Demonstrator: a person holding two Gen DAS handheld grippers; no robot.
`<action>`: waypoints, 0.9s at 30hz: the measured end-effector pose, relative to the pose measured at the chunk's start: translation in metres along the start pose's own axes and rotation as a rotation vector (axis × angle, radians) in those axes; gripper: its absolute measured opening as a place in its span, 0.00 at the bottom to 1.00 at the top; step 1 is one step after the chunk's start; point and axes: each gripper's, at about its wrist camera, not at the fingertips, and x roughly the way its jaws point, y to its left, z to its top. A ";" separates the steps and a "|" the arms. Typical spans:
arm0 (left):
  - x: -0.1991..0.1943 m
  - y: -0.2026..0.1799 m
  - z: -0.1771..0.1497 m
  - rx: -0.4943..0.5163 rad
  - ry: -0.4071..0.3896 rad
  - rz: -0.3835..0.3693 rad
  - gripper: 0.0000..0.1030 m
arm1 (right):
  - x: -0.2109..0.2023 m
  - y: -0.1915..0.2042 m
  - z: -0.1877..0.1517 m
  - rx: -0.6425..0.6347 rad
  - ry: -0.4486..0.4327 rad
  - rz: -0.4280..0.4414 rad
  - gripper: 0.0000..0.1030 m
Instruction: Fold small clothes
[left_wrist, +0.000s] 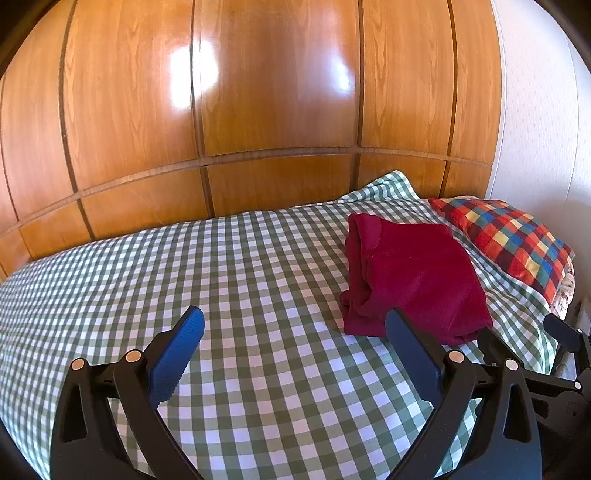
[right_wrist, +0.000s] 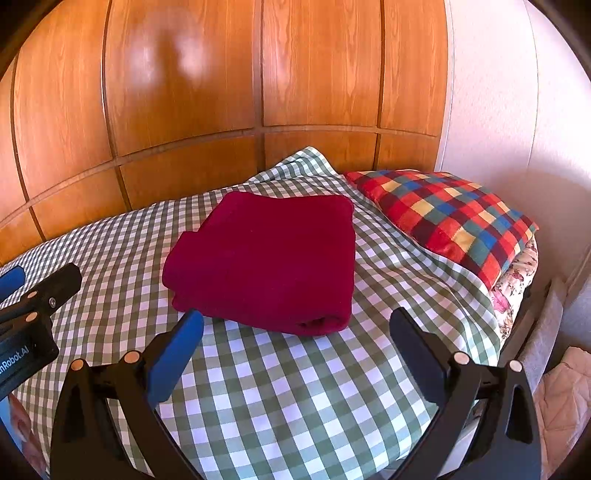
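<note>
A dark red garment (right_wrist: 266, 258) lies folded into a thick rectangle on the green-and-white checked bed cover (right_wrist: 295, 398). In the left wrist view the garment (left_wrist: 410, 273) lies to the right of centre. My left gripper (left_wrist: 295, 328) is open and empty, held just above the cover, left of and in front of the garment. My right gripper (right_wrist: 299, 325) is open and empty, its jaws wide apart just in front of the garment's near edge. The left gripper also shows at the left edge of the right wrist view (right_wrist: 40, 295).
A multicoloured checked pillow (right_wrist: 450, 218) lies right of the garment, also in the left wrist view (left_wrist: 513, 240). A wooden panelled wall (left_wrist: 258, 110) runs behind the bed. A white wall (right_wrist: 517, 110) stands at the right. The bed's right edge drops off beside the pillow.
</note>
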 end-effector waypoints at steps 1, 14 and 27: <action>-0.001 0.000 0.001 0.000 -0.002 -0.001 0.95 | -0.001 0.000 0.000 0.000 -0.002 0.000 0.98; -0.013 0.000 0.006 -0.002 -0.050 -0.001 0.95 | -0.013 -0.001 0.006 0.018 -0.050 -0.009 0.98; -0.020 0.003 0.007 -0.015 -0.073 -0.005 0.95 | -0.011 0.001 0.004 0.011 -0.038 -0.008 0.98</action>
